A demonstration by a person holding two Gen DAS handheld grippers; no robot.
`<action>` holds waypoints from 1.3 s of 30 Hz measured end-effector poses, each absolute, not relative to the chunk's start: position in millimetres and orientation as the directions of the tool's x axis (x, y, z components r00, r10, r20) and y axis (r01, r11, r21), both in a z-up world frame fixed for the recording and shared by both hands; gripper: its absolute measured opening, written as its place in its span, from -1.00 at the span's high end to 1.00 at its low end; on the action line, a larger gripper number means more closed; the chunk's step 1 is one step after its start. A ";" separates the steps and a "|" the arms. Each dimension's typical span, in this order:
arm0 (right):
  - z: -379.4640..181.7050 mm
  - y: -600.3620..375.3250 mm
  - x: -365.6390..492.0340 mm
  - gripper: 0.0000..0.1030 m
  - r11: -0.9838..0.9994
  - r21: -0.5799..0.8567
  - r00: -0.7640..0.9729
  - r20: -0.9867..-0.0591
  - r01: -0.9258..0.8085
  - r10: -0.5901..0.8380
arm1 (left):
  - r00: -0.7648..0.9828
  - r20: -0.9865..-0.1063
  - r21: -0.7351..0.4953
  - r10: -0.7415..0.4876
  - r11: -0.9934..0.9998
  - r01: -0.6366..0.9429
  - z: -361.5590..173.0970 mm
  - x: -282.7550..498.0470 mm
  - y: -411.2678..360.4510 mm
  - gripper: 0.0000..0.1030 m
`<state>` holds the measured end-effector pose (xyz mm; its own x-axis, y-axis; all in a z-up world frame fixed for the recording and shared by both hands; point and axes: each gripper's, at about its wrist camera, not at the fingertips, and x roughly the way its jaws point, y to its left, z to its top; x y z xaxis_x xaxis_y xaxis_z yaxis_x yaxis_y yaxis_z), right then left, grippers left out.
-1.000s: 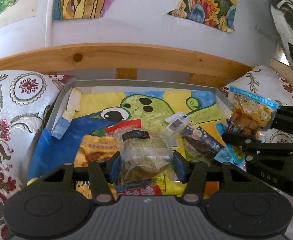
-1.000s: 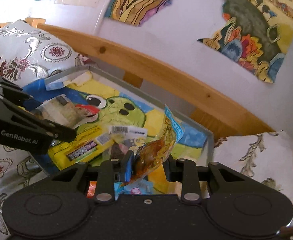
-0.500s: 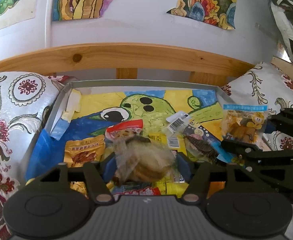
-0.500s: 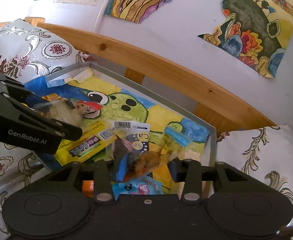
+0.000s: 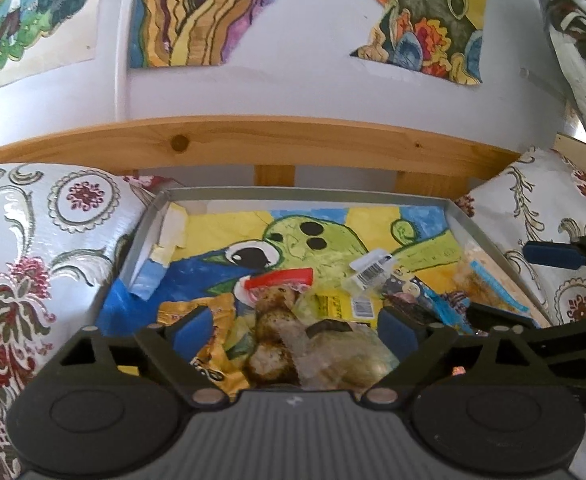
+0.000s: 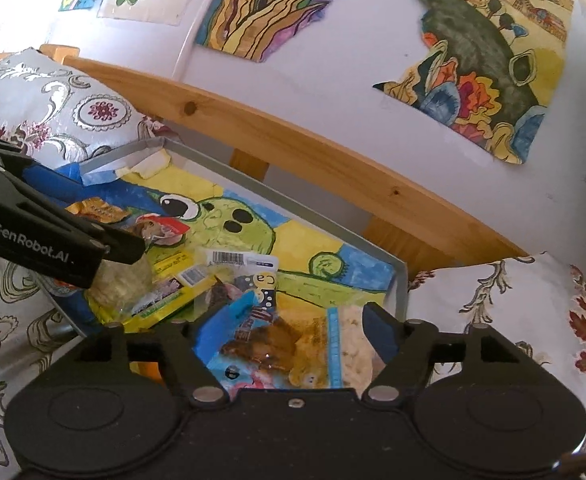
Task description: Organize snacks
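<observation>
With both sets of jaws spread wide, my left gripper (image 5: 299,326) over the clear pastry packet (image 5: 325,346) and my right gripper (image 6: 299,330) over the blue-edged snack bag (image 6: 293,344), both lying loose in the tray (image 6: 401,280), I judge lifting straight up clear avoids snagging either wrapper.

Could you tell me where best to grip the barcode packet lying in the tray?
Take the barcode packet by its flat white label end, coming from above with the tool spread across its short width; that end lies clear on top of the pile.
</observation>
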<state>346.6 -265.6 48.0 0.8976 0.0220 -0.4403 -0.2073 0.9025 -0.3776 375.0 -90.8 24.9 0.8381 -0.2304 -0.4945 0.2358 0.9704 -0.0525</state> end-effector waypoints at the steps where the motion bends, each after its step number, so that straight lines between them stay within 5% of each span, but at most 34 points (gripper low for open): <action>1: 48.8 -266.1 345.4 -0.51 0.905 -0.374 0.899 -0.438 -0.203 0.021 | 0.842 -0.490 -0.050 -0.225 0.972 0.230 25.8 373.8 -90.3 -0.89; 6: 52.5 -267.5 336.7 -0.86 0.916 -0.362 0.912 -0.409 -0.172 0.009 | 0.856 -0.475 -0.034 -0.206 0.976 0.216 31.5 366.6 -86.7 -0.98; 12: 60.8 -270.9 325.7 -0.98 0.938 -0.325 0.927 -0.375 -0.118 -0.013 | 0.872 -0.460 -0.012 -0.168 0.983 0.183 38.9 354.8 -79.1 -0.99; 39: 87.8 -256.7 240.6 -0.99 0.969 -0.215 0.929 -0.368 -0.124 0.038 | 0.902 -0.414 -0.027 -0.121 0.992 0.121 54.2 256.9 -47.5 -0.99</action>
